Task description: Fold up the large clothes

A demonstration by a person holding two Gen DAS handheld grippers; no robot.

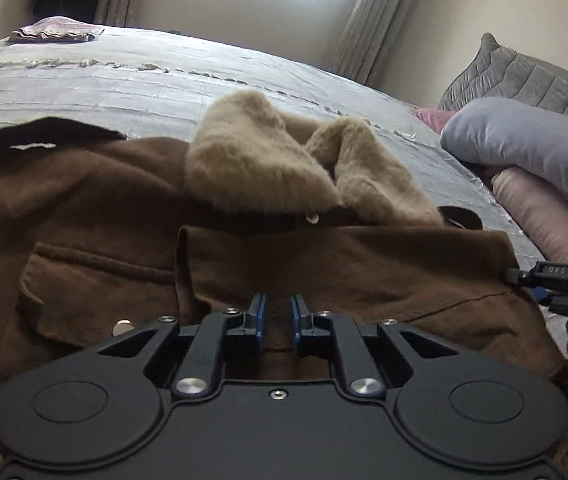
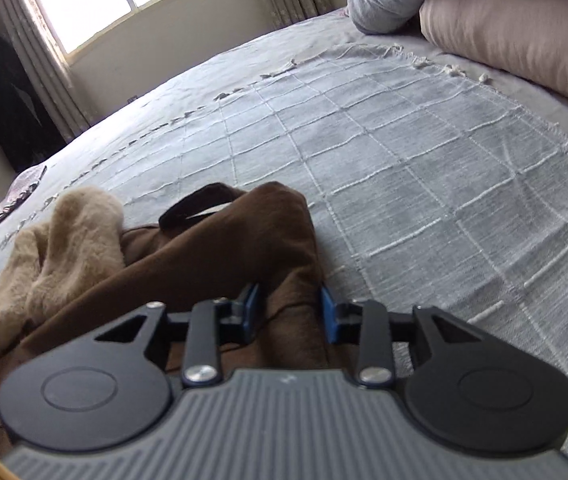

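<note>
Brown suede-like coat with fluffy beige collar: left gripper pinches its hem, right gripper clasps a bunched fold; only the left view shows the pocket flap.

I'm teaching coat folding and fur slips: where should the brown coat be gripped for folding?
Grip the brown coat by its flat woven edge nearest you, coming low from the near side. The fur collar is bulky and heaped; that edge lies thin enough for narrow jaws.

A wide bed carries everything, covered by a grey throw with a pale raised grid. On it lie a brown coat (its tan fur collar bunched up), a small folded pink cloth at the far edge, and stacked pillows.
</note>
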